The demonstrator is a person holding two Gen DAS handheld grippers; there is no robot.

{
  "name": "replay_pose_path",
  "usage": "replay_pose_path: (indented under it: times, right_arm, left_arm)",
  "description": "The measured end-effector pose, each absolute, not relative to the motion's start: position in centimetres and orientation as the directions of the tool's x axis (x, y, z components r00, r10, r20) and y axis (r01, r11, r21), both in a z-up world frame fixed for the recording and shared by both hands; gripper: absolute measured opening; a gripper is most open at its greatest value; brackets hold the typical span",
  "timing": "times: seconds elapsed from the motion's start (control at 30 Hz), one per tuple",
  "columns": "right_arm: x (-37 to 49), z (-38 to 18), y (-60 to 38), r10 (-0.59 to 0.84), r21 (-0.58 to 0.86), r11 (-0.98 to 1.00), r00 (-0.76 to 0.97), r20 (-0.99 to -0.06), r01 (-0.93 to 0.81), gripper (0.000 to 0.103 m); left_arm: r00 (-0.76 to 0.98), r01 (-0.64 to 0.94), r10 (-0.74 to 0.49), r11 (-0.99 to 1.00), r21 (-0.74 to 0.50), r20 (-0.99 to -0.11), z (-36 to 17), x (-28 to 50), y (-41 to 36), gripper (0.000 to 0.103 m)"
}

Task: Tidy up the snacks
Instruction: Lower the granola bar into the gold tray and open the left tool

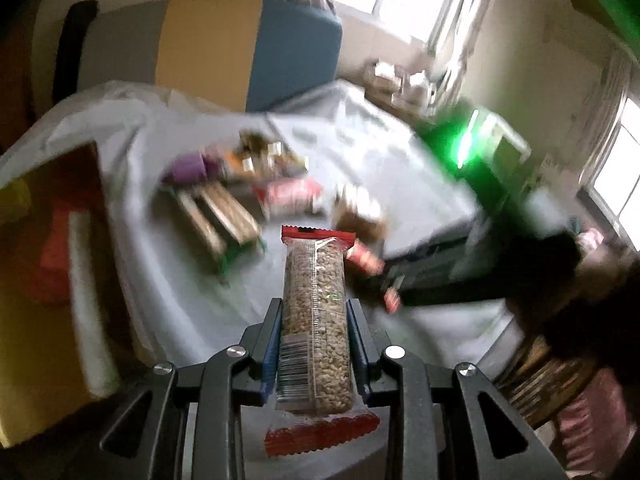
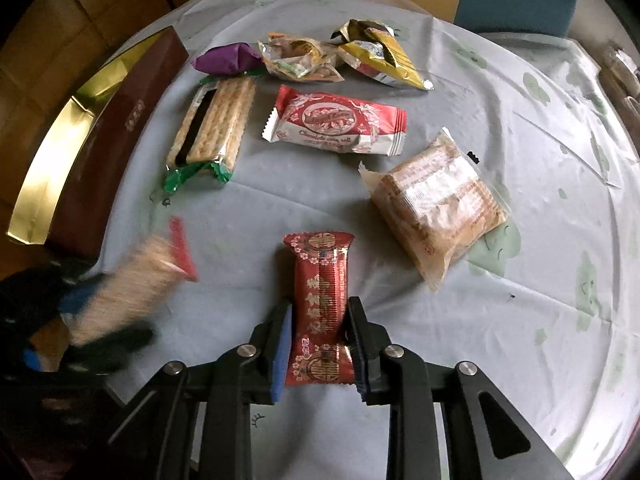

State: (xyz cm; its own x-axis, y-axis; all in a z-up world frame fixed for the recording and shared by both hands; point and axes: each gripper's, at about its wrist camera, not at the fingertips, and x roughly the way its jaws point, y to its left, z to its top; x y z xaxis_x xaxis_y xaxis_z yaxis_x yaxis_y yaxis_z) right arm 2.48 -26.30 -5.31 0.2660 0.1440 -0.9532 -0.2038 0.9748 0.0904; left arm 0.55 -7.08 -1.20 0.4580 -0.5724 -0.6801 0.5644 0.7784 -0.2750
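My left gripper (image 1: 314, 308) is shut on a clear-wrapped peanut bar with red ends (image 1: 314, 304) and holds it above the table. In the right wrist view that bar (image 2: 132, 288) shows blurred at the left. My right gripper (image 2: 320, 308) is shut on a red patterned snack pack (image 2: 320, 304) above the cloth. On the table lie a green-ended cracker pack (image 2: 212, 128), a red and white chocolate roll pack (image 2: 336, 124), a clear wafer pack (image 2: 436, 200), a purple pack (image 2: 226, 58), an orange pack (image 2: 300, 60) and a gold pack (image 2: 380, 56).
A dark red box with a gold lining (image 2: 108, 132) stands at the table's left edge. The table wears a pale grey cloth (image 2: 540, 240). A chair with grey, yellow and blue panels (image 1: 208, 48) stands behind it. The left wrist view is motion-blurred.
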Motion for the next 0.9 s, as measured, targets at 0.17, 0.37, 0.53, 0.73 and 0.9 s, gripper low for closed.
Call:
replay_pose_path:
  times: [0.17, 0.37, 0.53, 0.73, 0.9]
  right_arm:
    - [2.5, -5.5, -25.5, 0.109, 0.043, 0.972, 0.284, -0.953, -0.229, 0.027]
    - [2.1, -5.5, -24.7, 0.091, 0.018, 0.970, 0.290, -0.953, -0.244, 0.027]
    - [2.0, -5.4, -24.6, 0.083, 0.008, 0.968, 0.293, -0.953, -0.249, 0.027]
    - [2.1, -5.5, -24.7, 0.081, 0.004, 0.967, 0.294, -0.952, -0.253, 0.027]
    - [2.0, -5.5, -24.7, 0.080, 0.002, 0.967, 0.296, -0.952, -0.255, 0.028]
  left_arm:
    - [0.547, 0.428, -0.566, 0.822, -0.375, -0.617, 3.0, 3.3, -2.0, 0.031]
    - [0.558, 0.120, -0.453, 0.873, -0.473, -0.695, 2.3, 9.3, 5.2, 0.031]
    - [0.573, 0.012, -0.346, 0.910, -0.414, -0.743, 1.2, 13.7, 8.5, 0.031]
    - [0.521, -0.081, -0.244, 0.940, -0.333, -0.818, -1.7, 17.8, 9.6, 0.033]
    - [0.522, -0.097, -0.243, 0.935, -0.340, -0.818, -2.4, 17.8, 9.9, 0.034]
